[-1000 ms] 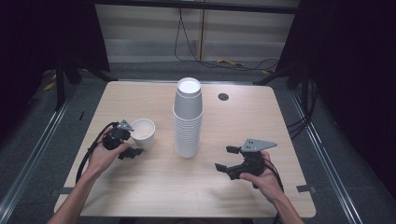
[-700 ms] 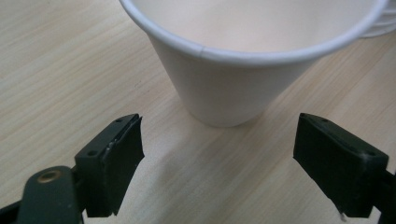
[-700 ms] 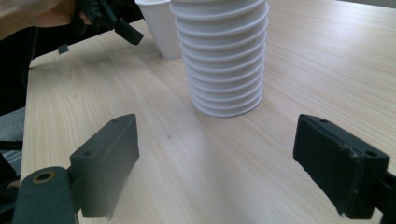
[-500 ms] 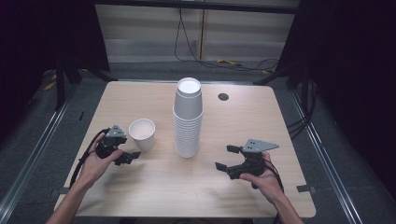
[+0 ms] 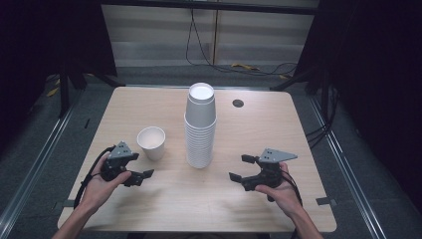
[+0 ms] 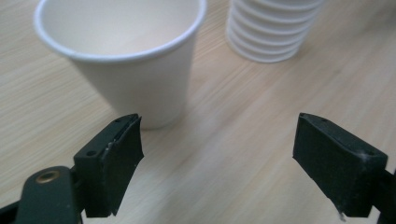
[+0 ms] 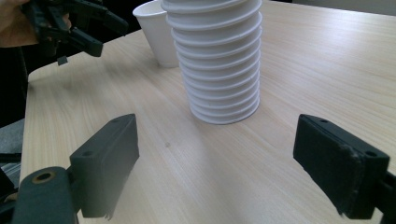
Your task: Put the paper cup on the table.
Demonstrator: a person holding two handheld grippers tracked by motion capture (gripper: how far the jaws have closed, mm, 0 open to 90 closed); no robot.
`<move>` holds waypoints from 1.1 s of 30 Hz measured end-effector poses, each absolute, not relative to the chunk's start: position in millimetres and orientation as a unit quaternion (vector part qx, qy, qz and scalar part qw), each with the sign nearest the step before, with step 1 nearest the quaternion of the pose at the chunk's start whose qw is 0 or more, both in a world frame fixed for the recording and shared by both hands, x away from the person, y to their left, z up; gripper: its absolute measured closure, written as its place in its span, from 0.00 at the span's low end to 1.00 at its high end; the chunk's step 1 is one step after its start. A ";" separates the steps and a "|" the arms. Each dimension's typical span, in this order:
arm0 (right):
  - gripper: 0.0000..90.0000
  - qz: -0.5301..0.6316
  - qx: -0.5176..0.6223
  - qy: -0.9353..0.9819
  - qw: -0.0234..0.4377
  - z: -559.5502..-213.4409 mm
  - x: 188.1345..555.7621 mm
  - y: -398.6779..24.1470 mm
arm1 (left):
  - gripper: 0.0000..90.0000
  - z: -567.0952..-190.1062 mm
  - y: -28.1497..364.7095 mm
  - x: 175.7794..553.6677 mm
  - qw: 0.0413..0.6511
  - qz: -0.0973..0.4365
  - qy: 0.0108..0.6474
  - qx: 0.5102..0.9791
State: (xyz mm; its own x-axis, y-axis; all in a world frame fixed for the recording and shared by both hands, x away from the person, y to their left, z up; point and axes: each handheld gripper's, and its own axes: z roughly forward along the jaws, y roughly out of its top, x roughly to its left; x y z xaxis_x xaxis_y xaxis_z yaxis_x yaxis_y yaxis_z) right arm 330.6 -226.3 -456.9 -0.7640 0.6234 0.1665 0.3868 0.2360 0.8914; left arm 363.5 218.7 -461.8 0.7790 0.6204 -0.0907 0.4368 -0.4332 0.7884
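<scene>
A single white paper cup [image 5: 151,142] stands upright on the wooden table [image 5: 149,104], left of a tall stack of white paper cups [image 5: 200,127]. My left gripper [image 5: 141,165] hovers just short of the single cup on the near side, open and holding nothing. In the left gripper view the cup [image 6: 135,60] stands beyond the left jaw, apart from both jaws of my left gripper [image 6: 217,149], with the stack [image 6: 273,28] farther right. My right gripper [image 5: 240,168] is open and empty, right of the stack. Its view faces the stack [image 7: 219,60], the cup [image 7: 156,32] and the left gripper [image 7: 88,28].
A small dark round cap [image 5: 238,103] sits in the table's far right part. Cables lie on the floor [image 5: 249,67] behind the table. A grey tape strip [image 5: 323,201] marks the near right edge. Bare wood lies between the two grippers.
My left gripper has drawn back from the single cup toward the near edge of the table. The cup stays where it stood. The right gripper has not moved.
</scene>
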 end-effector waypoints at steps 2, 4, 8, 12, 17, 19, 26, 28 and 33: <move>0.16 0.526 0.325 0.778 0.113 -457.4 330.6 -226.4 | 0.18 -461.9 214.5 359.7 0.434 0.117 0.315 0.836; 0.16 0.526 0.324 0.778 0.113 -457.9 330.2 -226.3 | 0.18 -461.7 211.7 356.2 0.445 0.109 0.311 0.833; 0.16 0.528 0.328 0.775 0.115 -457.9 330.2 -227.4 | 0.18 -462.1 205.7 349.1 0.461 0.109 0.312 0.824; 0.16 0.532 0.329 0.771 0.117 -457.1 327.6 -228.5 | 0.17 -462.8 199.0 342.4 0.475 0.114 0.307 0.817; 0.16 0.528 0.333 0.772 0.120 -456.1 321.5 -230.3 | 0.17 -464.8 189.4 331.9 0.478 0.115 0.298 0.818; 0.16 0.525 0.335 0.773 0.119 -457.0 318.7 -231.3 | 0.17 -464.7 184.8 330.2 0.481 0.110 0.294 0.819; 0.16 0.531 0.350 0.759 0.139 -463.7 307.4 -236.0 | 0.18 -472.2 176.9 324.6 0.500 0.116 0.316 0.798; 0.16 0.531 0.360 0.753 0.145 -469.2 306.6 -236.4 | 0.17 -476.2 176.0 324.8 0.494 0.135 0.326 0.795; 0.16 0.522 0.362 0.760 0.137 -473.5 308.4 -234.1 | 0.17 -485.7 176.7 323.5 0.488 0.119 0.337 0.797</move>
